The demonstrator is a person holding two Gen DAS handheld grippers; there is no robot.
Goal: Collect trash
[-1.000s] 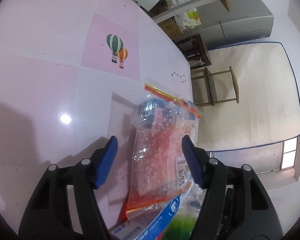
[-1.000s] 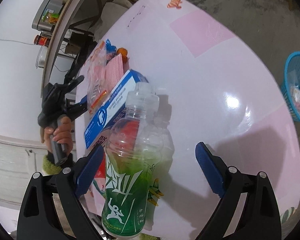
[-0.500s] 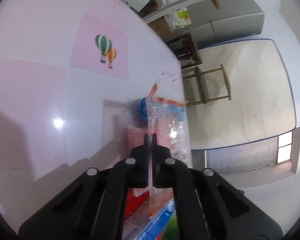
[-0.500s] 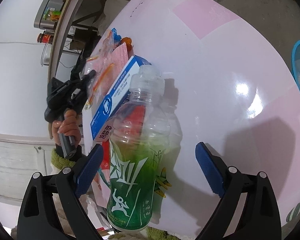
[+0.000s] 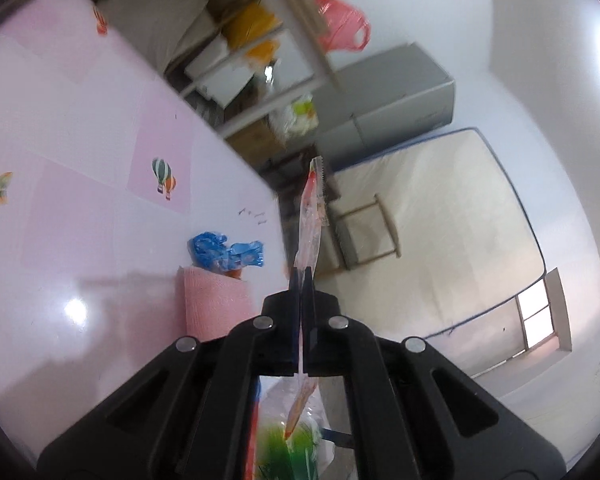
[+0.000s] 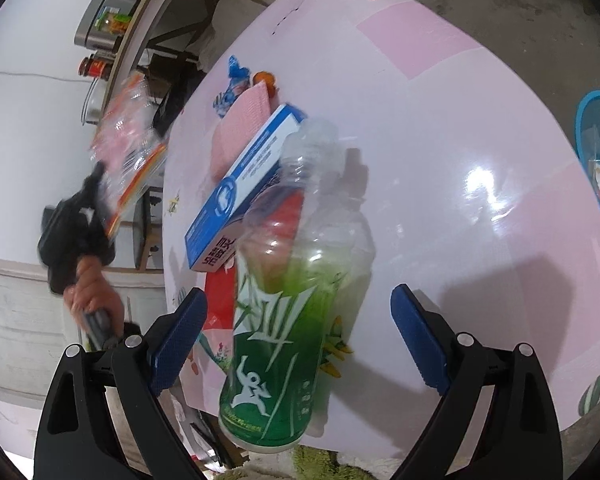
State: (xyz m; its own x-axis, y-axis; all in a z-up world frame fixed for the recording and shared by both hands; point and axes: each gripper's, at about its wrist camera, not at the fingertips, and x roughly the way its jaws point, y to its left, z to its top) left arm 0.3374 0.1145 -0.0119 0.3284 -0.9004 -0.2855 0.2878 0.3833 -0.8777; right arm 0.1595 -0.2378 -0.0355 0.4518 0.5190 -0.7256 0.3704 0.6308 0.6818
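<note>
Now we have the left gripper (image 5: pixel 301 276) clamped flat on the clear plastic wrapper (image 5: pixel 310 216), its jaws pressed together with the thin film standing edge-on between them and lifted clear of the tabletop (image 5: pixel 80 208); in the right wrist view the same wrapper (image 6: pixel 128 148) hangs blurred off the tabletop's edge, above the hand (image 6: pixel 90 292) that carries that gripper. Our right gripper (image 6: pixel 300 340) stands wide open, its blue pads on either side of the green drink bottle (image 6: pixel 288 300) without touching it. Just behind the bottle lies the blue and white box (image 6: pixel 248 184), then the pink cloth (image 6: pixel 244 120), then the blue crumpled wrapper (image 6: pixel 232 84) and a small orange scrap (image 6: pixel 265 78). Farthest off, down on the floor past the tabletop's far side, sits the blue basket (image 6: pixel 596 136) with some litter already in it. So we judge the step in hand to be carrying the first picked piece to the bin. The next move calls for swinging the wrapper across the tabletop to above the basket before letting go, since light film may flutter wide; the bottle looks ready for the right gripper to close on.
</note>
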